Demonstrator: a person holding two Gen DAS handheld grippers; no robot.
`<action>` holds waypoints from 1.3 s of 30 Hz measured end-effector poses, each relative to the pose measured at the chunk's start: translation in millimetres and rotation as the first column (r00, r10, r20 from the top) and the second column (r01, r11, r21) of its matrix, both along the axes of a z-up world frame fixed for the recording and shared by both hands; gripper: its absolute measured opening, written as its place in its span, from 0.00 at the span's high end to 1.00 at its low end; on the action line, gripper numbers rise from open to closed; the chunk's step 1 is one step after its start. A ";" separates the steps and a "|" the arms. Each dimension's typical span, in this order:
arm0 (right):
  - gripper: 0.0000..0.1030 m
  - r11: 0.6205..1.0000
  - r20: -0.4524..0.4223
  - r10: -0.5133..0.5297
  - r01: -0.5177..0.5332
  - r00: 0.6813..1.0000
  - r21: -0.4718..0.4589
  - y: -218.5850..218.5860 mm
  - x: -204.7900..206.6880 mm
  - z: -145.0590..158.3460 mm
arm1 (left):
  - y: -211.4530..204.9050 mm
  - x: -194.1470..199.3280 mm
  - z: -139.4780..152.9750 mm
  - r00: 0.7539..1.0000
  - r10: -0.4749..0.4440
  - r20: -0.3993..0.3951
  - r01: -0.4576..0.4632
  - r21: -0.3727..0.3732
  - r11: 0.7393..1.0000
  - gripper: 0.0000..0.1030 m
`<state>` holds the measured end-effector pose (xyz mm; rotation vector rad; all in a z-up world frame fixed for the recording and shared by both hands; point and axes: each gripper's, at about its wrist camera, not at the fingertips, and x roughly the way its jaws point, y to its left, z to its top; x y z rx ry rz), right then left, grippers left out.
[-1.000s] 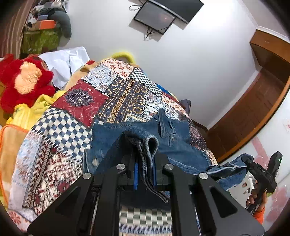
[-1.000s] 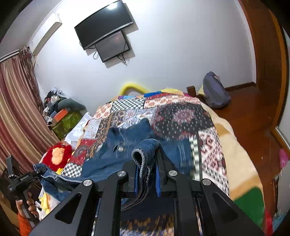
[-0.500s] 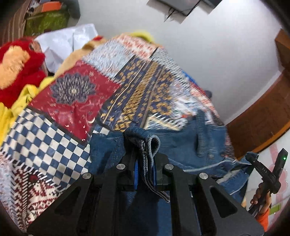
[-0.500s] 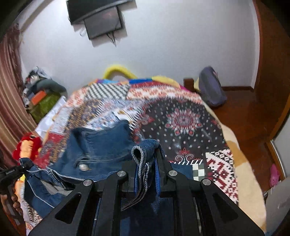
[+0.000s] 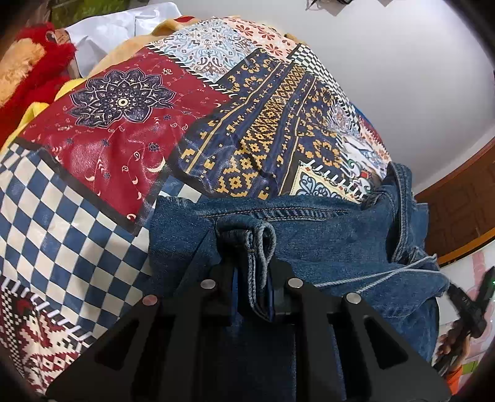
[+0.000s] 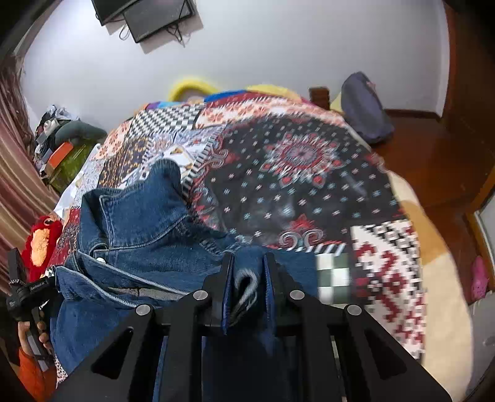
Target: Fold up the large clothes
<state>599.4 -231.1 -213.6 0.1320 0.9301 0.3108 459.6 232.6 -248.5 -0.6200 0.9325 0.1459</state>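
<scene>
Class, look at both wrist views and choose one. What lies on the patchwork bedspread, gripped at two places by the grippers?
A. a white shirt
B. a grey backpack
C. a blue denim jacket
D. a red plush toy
C: the blue denim jacket, with its collar and stitched seams showing, lies on the patchwork bedspread, and denim folds sit between both grippers' fingers.

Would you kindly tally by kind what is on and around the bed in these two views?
Denim jacket: 1
Patchwork bedspread: 1
Red plush toy: 1
Backpack: 1
Wall screens: 2
Grippers, left and right: 2
Total: 8
</scene>
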 end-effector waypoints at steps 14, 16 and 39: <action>0.87 0.993 0.065 -0.057 0.063 0.996 -0.096 -50.8 -74.5 59.7 | -8.4 -18.1 71.9 1.000 -0.018 0.017 0.016 0.097 0.995 0.39; 0.87 0.994 0.075 0.004 0.004 0.997 -0.106 -32.6 -87.5 63.6 | -5.7 -30.1 93.6 0.997 0.025 0.073 -0.037 0.170 0.985 0.19; 0.87 0.950 -0.124 0.302 -0.309 0.945 -0.042 154.3 -69.4 -11.9 | -27.2 -3.9 -1.1 0.982 -0.140 -0.125 0.155 0.112 0.982 0.09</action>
